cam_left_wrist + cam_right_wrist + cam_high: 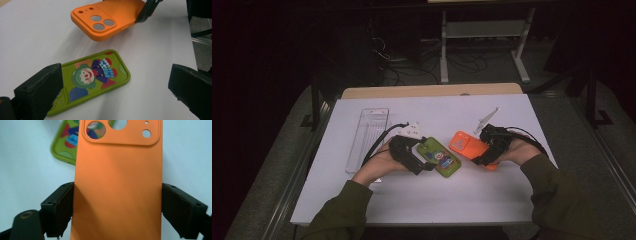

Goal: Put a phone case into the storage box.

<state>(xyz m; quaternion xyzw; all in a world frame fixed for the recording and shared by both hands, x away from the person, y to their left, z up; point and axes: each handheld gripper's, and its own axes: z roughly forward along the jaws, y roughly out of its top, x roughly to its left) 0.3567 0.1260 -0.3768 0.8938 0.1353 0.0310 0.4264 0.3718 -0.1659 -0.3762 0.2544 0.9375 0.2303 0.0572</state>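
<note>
At a white table top [422, 200] set on a pale wooden bench, its far edge showing as a tan strip, you work under a pool of light while the room beyond lies dark: a tangle of cables [412, 65] on the floor and the white legs of a stand [484, 45] behind. A clear plastic tray [368, 137] lies at the table's left, well apart from your hands, and a small clear stand [488, 119] tilts just behind your right hand. Your right gripper [479, 156] grips the orange phone case [117, 182] by its long edges, jaws spread wide and pressed against both sides; seen from the left gripper view the case hangs tilted above the surface, camera cut-outs toward the green one. Your left gripper [112, 92] holds its jaws wide apart with nothing between the pads, the green phone case [95, 80] with its clown picture lying flat on the table below and between them, its camera end at the left jaw. The two cases sit near each other at mid-table, not touching, with nothing between them.
</note>
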